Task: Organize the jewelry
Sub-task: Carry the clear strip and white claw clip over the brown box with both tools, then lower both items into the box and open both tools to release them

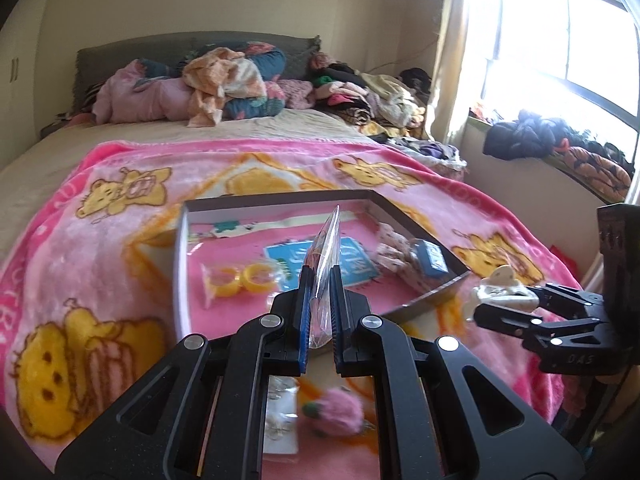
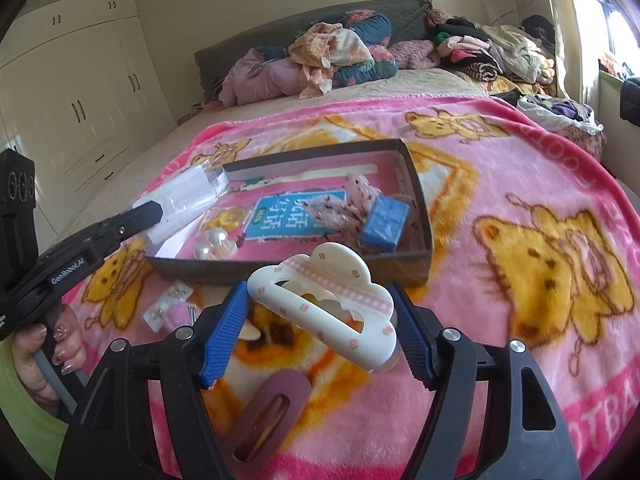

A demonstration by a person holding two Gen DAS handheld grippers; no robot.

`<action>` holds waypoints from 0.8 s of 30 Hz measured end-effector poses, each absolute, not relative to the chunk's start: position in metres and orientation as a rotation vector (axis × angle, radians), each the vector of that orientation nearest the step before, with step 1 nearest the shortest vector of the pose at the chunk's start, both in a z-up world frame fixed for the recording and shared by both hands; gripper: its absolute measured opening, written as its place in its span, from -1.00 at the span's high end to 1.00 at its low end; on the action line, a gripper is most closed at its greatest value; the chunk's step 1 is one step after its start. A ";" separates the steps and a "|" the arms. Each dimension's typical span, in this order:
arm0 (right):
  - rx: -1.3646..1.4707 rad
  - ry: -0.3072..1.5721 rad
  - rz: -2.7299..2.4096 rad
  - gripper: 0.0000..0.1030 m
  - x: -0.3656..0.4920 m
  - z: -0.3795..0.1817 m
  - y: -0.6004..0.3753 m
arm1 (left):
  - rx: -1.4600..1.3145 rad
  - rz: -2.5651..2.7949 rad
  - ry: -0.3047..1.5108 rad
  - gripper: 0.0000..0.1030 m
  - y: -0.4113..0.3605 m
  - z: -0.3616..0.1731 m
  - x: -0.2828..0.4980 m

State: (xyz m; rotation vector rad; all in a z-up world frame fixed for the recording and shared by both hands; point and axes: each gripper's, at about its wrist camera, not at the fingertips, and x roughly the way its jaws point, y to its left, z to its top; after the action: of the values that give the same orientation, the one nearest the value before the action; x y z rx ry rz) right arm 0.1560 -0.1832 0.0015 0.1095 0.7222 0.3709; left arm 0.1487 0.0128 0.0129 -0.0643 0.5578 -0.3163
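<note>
A shallow dark box (image 1: 420, 216) (image 2: 420, 196) lies on the pink bear blanket. It holds yellow rings (image 1: 240, 278), a blue card (image 2: 288, 216), a floral pouch (image 2: 348, 204) and a blue block (image 2: 384, 226). My left gripper (image 1: 320, 316) is shut on a clear plastic packet (image 1: 326, 256), held upright over the box's near edge; the packet also shows in the right wrist view (image 2: 188, 200). My right gripper (image 2: 320, 332) is shut on a white cloud-shaped hair claw (image 2: 324, 304), just in front of the box; the claw also shows in the left wrist view (image 1: 502, 290).
On the blanket before the box lie a mauve oval hair clip (image 2: 272, 412), a pink strawberry piece (image 1: 340, 410) and small packets of earrings (image 2: 168, 304). Piles of clothes (image 1: 360, 92) and pillows (image 1: 132, 96) fill the bed's far end. A window (image 1: 560, 60) is at the right.
</note>
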 end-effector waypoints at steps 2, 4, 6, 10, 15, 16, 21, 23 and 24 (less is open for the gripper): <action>0.108 0.717 0.373 -0.31 0.160 0.004 -0.180 | -0.071 -0.301 0.556 0.93 0.018 0.012 0.151; 0.106 0.714 0.375 -0.31 0.164 0.006 -0.178 | -0.078 -0.291 0.556 0.93 0.022 0.012 0.153; 0.101 0.714 0.378 -0.31 0.168 0.007 -0.174 | -0.082 -0.278 0.554 0.93 0.026 0.011 0.155; 0.094 0.715 0.381 -0.32 0.177 0.008 -0.168 | -0.090 -0.261 0.549 0.93 0.031 0.009 0.158; 0.079 0.715 0.381 -0.31 0.186 0.008 -0.161 | -0.104 -0.243 0.544 0.93 0.038 0.007 0.167; 0.076 0.716 0.380 -0.32 0.188 0.008 -0.160 | -0.107 -0.241 0.546 0.93 0.039 0.006 0.168; 0.056 0.712 0.376 -0.32 0.196 0.009 -0.155 | -0.125 -0.233 0.550 0.93 0.043 0.002 0.178; 0.046 0.711 0.372 -0.32 0.200 0.009 -0.152 | -0.129 -0.230 0.551 0.93 0.043 0.000 0.182; 0.043 0.710 0.372 -0.31 0.201 0.010 -0.151 | -0.133 -0.232 0.550 0.93 0.044 0.000 0.184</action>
State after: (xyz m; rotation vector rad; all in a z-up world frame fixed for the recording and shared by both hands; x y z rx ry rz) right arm 0.2012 -0.1515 0.0097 0.0430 0.7102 0.3720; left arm 0.1843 0.0436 -0.0004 -0.1330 0.5500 -0.2317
